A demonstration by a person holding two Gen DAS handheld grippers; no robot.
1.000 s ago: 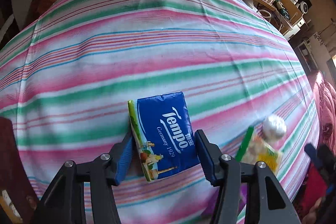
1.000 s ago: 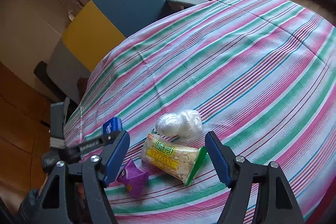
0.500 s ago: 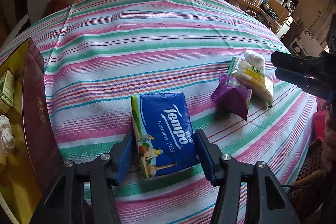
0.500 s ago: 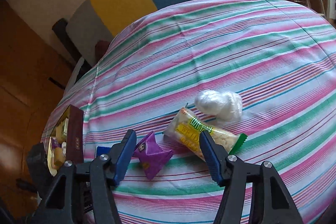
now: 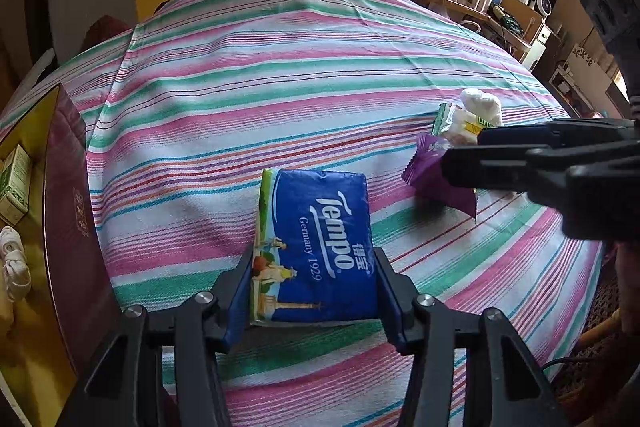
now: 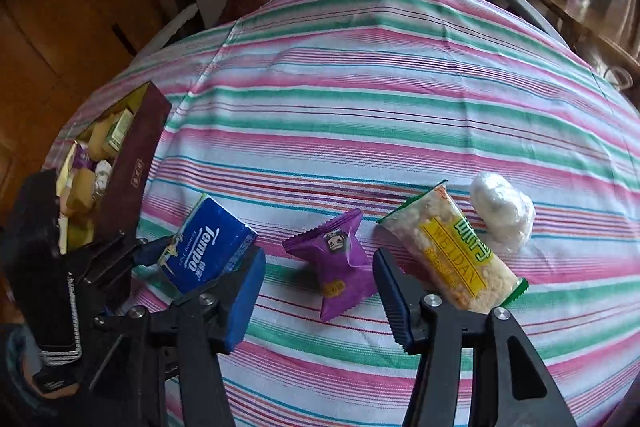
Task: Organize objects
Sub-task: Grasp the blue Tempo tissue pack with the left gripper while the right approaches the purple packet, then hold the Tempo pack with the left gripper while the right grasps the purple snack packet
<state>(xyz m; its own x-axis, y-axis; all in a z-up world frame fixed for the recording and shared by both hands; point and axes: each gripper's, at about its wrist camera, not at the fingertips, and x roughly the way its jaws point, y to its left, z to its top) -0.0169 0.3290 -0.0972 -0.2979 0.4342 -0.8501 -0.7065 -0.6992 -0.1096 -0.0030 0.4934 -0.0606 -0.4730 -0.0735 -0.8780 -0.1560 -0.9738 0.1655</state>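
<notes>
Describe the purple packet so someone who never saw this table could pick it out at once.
On the striped tablecloth, right of the dark red box, loose items lie in a row. The purple packet lies between the blue Tempo tissue pack and the yellow-labelled snack bag. It alone is purple, pillow-shaped, with crimped ends.

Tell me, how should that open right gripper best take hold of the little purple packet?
Grip the purple packet across its puffy middle, coming down from above with the right gripper. Its flat crimped ends give little to pinch, and its middle already lies between the open jaws, clear of the rice-cracker pack.
</notes>
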